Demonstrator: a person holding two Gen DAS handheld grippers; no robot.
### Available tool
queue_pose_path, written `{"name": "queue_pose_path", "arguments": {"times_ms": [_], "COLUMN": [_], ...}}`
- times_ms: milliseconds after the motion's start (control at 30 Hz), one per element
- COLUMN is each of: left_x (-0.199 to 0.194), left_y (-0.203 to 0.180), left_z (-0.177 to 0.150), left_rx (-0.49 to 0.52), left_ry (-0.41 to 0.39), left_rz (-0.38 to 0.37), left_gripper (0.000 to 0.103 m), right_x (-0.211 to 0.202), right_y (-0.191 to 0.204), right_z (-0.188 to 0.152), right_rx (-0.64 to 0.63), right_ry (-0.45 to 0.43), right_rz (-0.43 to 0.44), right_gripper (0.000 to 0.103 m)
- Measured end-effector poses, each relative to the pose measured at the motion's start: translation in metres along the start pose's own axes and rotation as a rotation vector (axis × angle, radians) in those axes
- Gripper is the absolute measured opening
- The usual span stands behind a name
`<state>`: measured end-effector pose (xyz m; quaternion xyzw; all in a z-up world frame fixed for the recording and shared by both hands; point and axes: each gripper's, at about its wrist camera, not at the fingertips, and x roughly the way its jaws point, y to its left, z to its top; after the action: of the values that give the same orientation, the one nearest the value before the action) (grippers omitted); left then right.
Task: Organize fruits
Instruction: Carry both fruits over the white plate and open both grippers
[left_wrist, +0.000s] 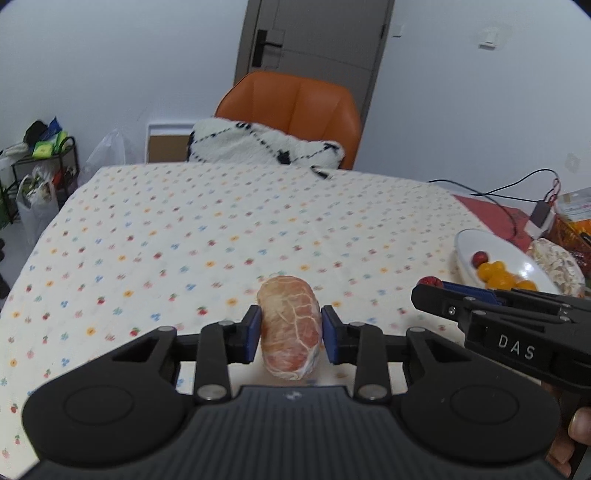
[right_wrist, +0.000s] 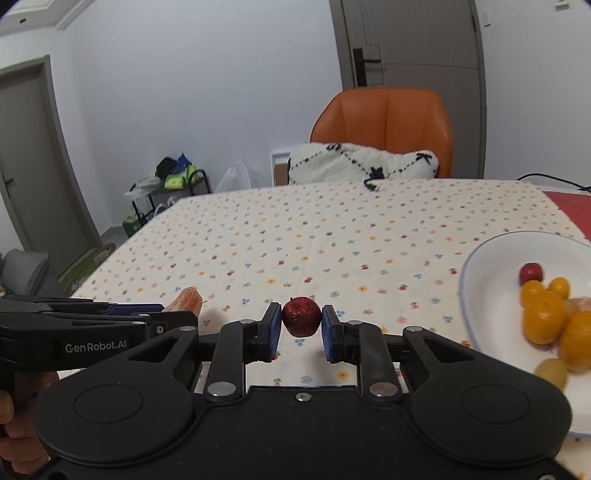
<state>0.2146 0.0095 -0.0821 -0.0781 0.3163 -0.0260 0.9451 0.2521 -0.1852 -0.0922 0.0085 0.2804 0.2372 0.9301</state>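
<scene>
Peeled citrus segment (left_wrist: 289, 326) is clamped in the left gripper (left_wrist: 289, 332), small red fruit (right_wrist: 301, 316) in the right gripper (right_wrist: 301, 326), both above the desk (right_wrist: 332, 240). Risks: segment crushed, round fruit slipping before the white bowl (right_wrist: 491, 258).

Left gripper (left_wrist: 289, 332) and right gripper (right_wrist: 301, 328) both clamped, side by side.

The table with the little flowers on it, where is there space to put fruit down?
The flowered tablecloth is bare from the grippers back to the orange chair and its fluffy cushion. The right is crowded: the white bowl already holds oranges and a small red fruit, with cables and packets behind it.
</scene>
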Motion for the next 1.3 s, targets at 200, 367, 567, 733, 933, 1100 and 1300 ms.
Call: {"name": "queue_pose_path", "arguments": {"times_ms": [200,367,567,733,933,1100,1300], "left_x": [-0.001,-0.003,0.002,0.007,0.019,0.029,0.038], "left_y": [-0.030,-0.057,-0.085,-0.110,-0.135,-0.151,-0.167], "left_z": [0.007,0.013,0.018,0.020,0.021,0.021,0.021], "left_rx": [0.039,0.064,0.091,0.122,0.139,0.151,0.177], "left_ry": [-0.025,-0.056,-0.066,-0.067,-0.058,-0.047,-0.034], "left_rz": [-0.050,-0.092,-0.143,-0.183,-0.221,-0.234,-0.235], "left_gripper": [0.033,0.033,0.033,0.033,0.033,0.033,0.033], "right_x": [-0.026,-0.046,-0.066,-0.082,-0.099,-0.108,-0.108], "right_y": [-0.019,-0.036,-0.058,-0.076,-0.095,-0.112,-0.127], "right_z": [-0.001,-0.003,-0.007,-0.014,-0.022,-0.031,-0.037], "right_rx": [0.033,0.044,0.054,0.080,0.104,0.126,0.160], "right_ry": [-0.042,-0.068,-0.088,-0.105,-0.113,-0.106,-0.112], "right_rz": [-0.034,-0.074,-0.132,-0.178,-0.224,-0.264,-0.273], "right_gripper": [0.022,0.022,0.022,0.022,0.022,0.022,0.022]}}
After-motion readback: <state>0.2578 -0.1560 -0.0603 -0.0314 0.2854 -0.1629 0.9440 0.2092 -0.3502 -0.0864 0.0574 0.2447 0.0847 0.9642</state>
